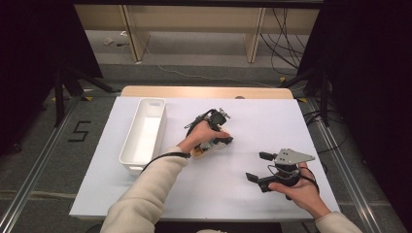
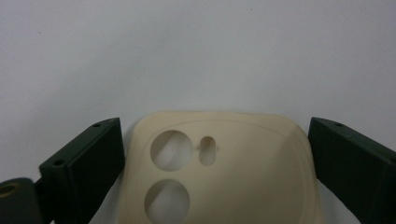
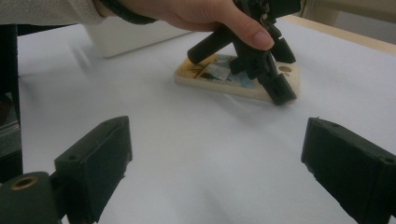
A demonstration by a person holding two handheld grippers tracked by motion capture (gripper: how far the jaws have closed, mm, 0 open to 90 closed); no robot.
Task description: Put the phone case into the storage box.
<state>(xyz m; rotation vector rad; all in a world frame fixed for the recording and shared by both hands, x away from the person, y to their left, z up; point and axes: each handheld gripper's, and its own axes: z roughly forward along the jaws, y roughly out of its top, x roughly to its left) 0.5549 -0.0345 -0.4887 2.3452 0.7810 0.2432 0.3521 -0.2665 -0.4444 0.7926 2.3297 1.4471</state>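
A cream phone case (image 1: 205, 150) lies flat on the white table top (image 1: 272, 121), just left of centre. In the left gripper view its camera-cutout end (image 2: 233, 177) sits between my two jaws, one on each side, close to its edges. My left gripper (image 1: 220, 141) stands open, tilted down over the case. The right gripper view shows a picture on the case's upper face (image 3: 219, 74), with the left gripper (image 3: 275, 88) planted over its end. My right gripper (image 1: 258, 166) is open at the front right, low over the table, with nothing between its jaws (image 3: 215, 126).
A long white bin (image 1: 128, 143) stands lengthwise on the table's left side, close to the left forearm; its wall (image 3: 135, 37) shows behind the hand. Black stands and cables flank the table on the floor.
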